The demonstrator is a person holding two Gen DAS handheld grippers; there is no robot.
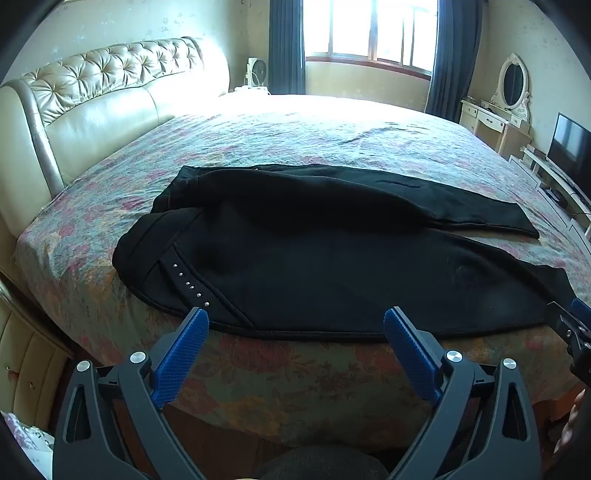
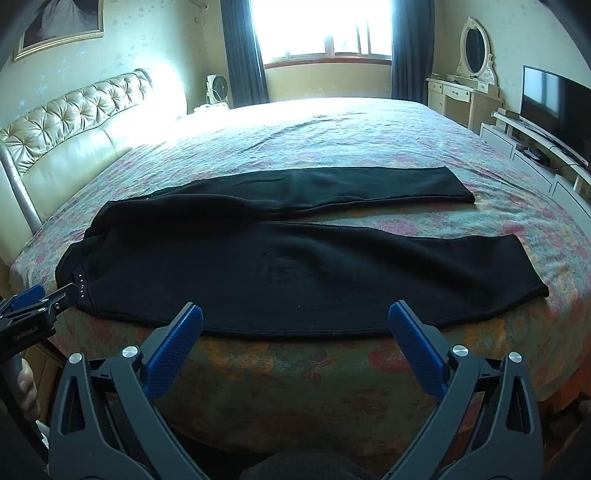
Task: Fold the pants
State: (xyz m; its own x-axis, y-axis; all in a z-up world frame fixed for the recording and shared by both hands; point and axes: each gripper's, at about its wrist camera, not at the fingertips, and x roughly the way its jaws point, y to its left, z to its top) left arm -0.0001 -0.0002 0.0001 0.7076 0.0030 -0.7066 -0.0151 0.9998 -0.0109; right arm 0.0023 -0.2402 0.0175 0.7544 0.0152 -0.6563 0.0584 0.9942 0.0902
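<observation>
Black pants (image 1: 314, 254) lie spread across the near part of the bed, waistband at the left with a row of small silver studs (image 1: 188, 284), both legs running right. They also show in the right wrist view (image 2: 295, 266), the two legs parted into a V at the right. My left gripper (image 1: 295, 319) is open and empty, just short of the pants' near edge by the waist. My right gripper (image 2: 295, 314) is open and empty, just short of the near edge of the closer leg. Each gripper shows at the edge of the other's view.
The bed (image 1: 332, 136) has a floral cover and a tufted cream headboard (image 1: 92, 96) at the left. A dressing table with mirror (image 2: 474, 62) and a TV (image 2: 554, 107) stand at the right. A window (image 2: 325, 29) with dark curtains is behind.
</observation>
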